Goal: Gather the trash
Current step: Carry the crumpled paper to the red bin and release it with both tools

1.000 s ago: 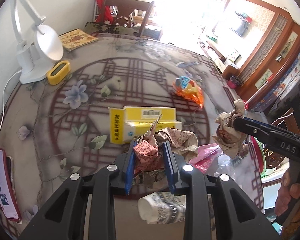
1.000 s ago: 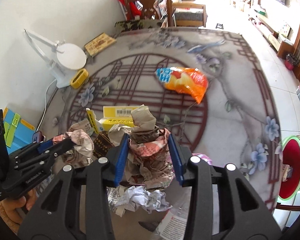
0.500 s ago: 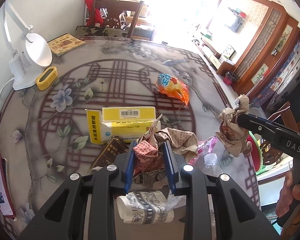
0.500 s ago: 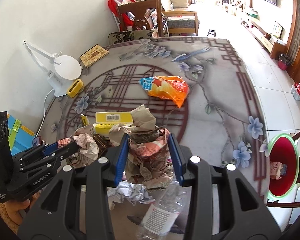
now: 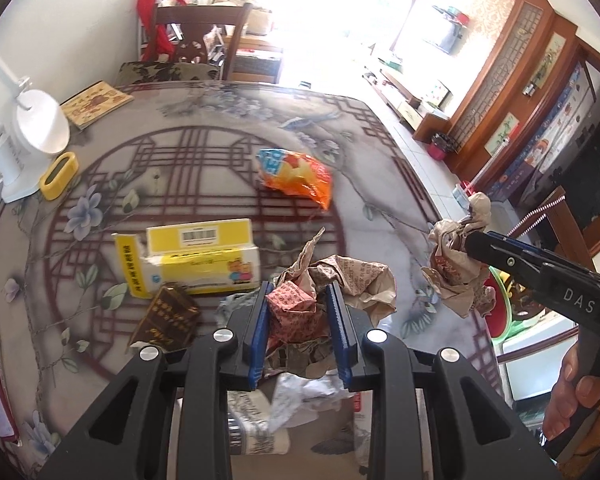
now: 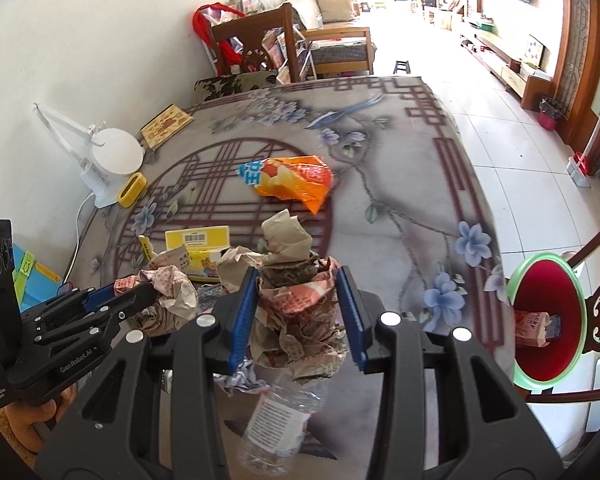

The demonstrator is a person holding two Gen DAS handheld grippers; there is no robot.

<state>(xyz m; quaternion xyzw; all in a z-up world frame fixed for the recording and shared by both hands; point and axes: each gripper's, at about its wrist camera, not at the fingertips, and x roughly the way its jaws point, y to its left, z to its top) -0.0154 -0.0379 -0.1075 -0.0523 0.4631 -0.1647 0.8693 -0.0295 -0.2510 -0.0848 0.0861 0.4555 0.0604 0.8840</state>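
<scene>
Left hand-held gripper point(image 5: 300, 330): closed on a crumpled wad of brown and pink printed paper point(image 5: 296, 312), which is held up off the surface point(image 5: 220, 128).
Right hand-held gripper point(image 6: 298, 314): closed on a bigger crumpled wad of tan and red printed paper point(image 6: 296, 308), also lifted.
What has changed: both wads have been kept gripped the same way as a second ago, and both have been carried a little way back across the flower-patterned surface.
Newly seen: a clear plastic bottle with a white label point(image 6: 276, 424) is now shown below the right wad.
Trash left lying: an orange and blue snack bag point(image 5: 296, 176), a yellow cardboard box point(image 5: 192, 256) and a small dark brown packet point(image 5: 166, 320).
Red bin with green rim point(image 6: 548, 320): seen beside the surface, at its right edge.
</scene>
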